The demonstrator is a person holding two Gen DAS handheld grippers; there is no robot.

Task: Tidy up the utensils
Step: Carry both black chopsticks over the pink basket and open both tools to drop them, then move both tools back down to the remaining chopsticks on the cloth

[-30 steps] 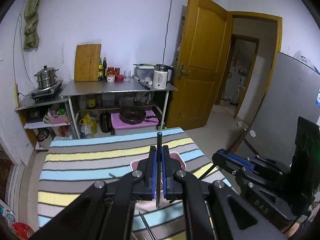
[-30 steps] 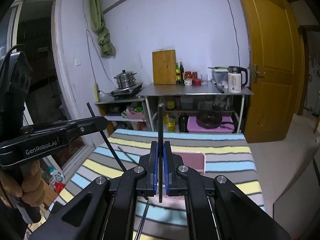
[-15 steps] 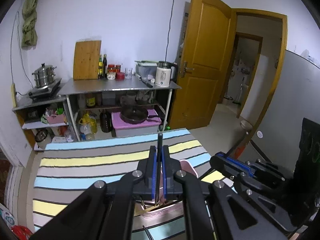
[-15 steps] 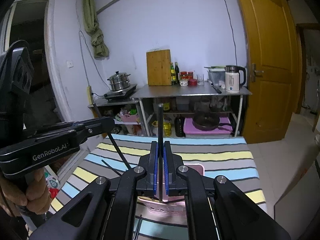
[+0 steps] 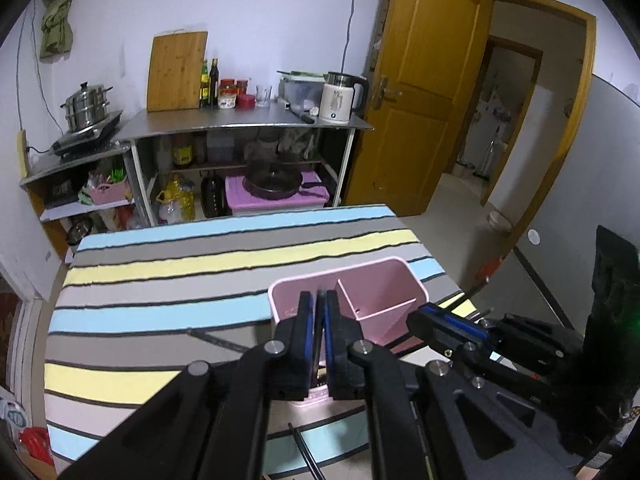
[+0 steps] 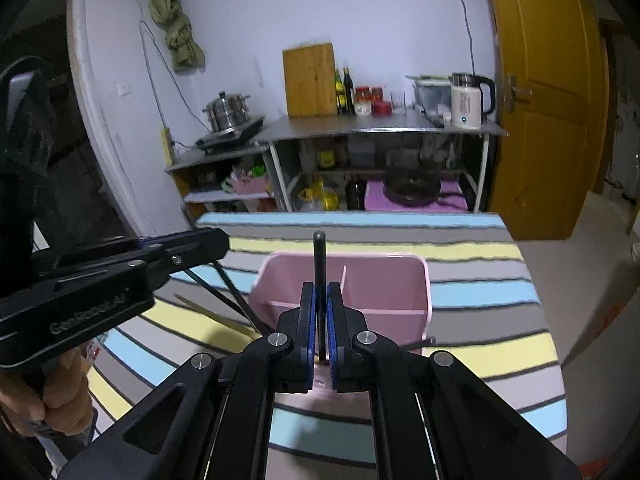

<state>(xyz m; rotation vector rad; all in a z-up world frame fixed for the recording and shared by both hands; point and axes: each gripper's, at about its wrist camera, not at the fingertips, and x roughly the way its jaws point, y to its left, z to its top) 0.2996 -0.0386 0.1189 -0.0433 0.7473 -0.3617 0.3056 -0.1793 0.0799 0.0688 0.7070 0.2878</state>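
Pinching a black chopstick [image 6: 319, 264] upright, my right gripper [image 6: 319, 312] hangs over the pink divided utensil holder [image 6: 416, 280] on the striped tablecloth [image 6: 480, 264]. My left gripper [image 5: 317, 320], jaws pressed together, clamps another thin dark chopstick [image 6: 232, 288] above the holder's left compartment.

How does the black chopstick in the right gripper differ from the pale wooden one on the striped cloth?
The black chopstick is dark and clamped upright in the right gripper by the pink holder; the pale wooden chopstick is light, lying flat on the striped cloth. Both are slim.
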